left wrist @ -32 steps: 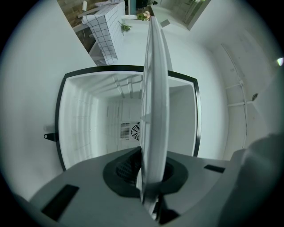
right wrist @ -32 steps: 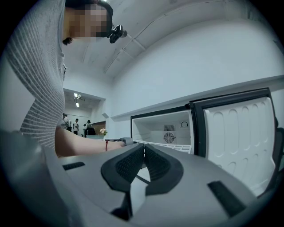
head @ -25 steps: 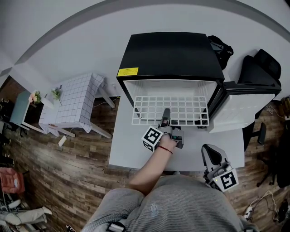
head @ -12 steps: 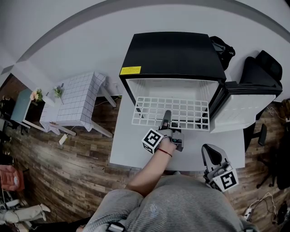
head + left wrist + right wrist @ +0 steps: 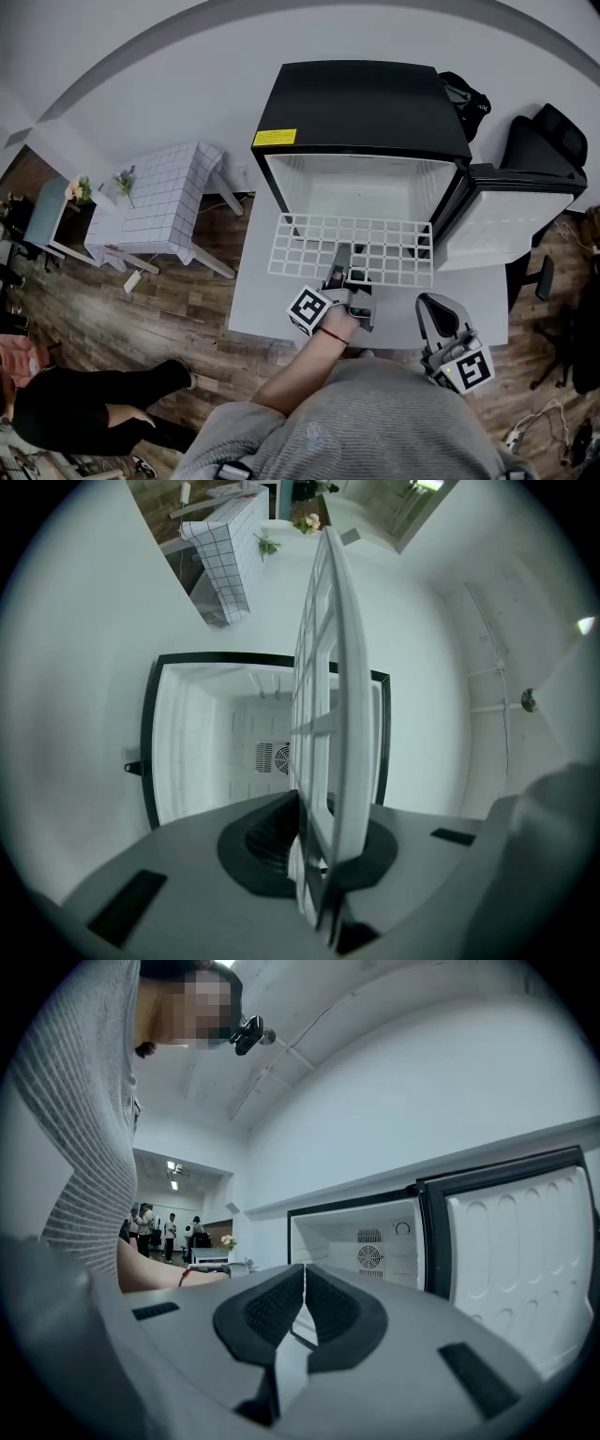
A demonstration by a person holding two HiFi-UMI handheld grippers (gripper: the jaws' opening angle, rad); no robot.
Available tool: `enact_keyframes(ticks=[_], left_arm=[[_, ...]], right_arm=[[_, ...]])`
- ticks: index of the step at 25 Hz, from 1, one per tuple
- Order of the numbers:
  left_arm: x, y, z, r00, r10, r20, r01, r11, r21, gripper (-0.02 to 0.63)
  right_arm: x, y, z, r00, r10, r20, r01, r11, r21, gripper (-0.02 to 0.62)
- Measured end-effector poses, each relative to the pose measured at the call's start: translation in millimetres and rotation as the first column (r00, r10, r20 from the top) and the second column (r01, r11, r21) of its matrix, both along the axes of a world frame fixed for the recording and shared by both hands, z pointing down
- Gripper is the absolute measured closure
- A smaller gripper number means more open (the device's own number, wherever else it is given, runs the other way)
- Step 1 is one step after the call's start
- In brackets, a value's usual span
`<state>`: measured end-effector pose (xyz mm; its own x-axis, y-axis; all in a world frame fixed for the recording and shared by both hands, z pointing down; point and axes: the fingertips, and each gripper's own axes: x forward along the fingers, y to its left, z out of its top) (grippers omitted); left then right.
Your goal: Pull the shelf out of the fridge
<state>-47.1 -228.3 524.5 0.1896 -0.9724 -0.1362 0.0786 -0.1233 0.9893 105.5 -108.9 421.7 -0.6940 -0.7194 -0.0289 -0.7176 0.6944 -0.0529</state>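
A white wire shelf (image 5: 352, 249) sticks most of the way out of the open black fridge (image 5: 361, 122), over the white mat. My left gripper (image 5: 341, 269) is shut on the shelf's front edge near its middle. In the left gripper view the shelf (image 5: 330, 705) runs edge-on away from the pads toward the fridge's white inside (image 5: 253, 752). My right gripper (image 5: 433, 321) hangs lower right of the shelf, apart from it. In the right gripper view its pads (image 5: 330, 1305) meet with nothing between them, and the fridge (image 5: 361, 1241) stands ahead.
The fridge door (image 5: 502, 220) stands swung open to the right. A white gridded table (image 5: 155, 211) stands to the left on the wood floor. A person in black (image 5: 84, 408) walks at the lower left. A black chair (image 5: 548, 141) stands at the right.
The left gripper has drawn the shelf farther out of the fridge toward me. A person in black has come into view at the lower left. The right gripper has stayed put.
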Motion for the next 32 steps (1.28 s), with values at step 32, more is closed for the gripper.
enact_keyframes(ticks=[32], left_arm=[[-9,17,-30,1.000,0.000,0.020,0.000,1.000,0.030,0.574]], right_arm=[[-14,4,-34,0.993,-0.057,0.104,0.049,0.996,0.080,0.581]])
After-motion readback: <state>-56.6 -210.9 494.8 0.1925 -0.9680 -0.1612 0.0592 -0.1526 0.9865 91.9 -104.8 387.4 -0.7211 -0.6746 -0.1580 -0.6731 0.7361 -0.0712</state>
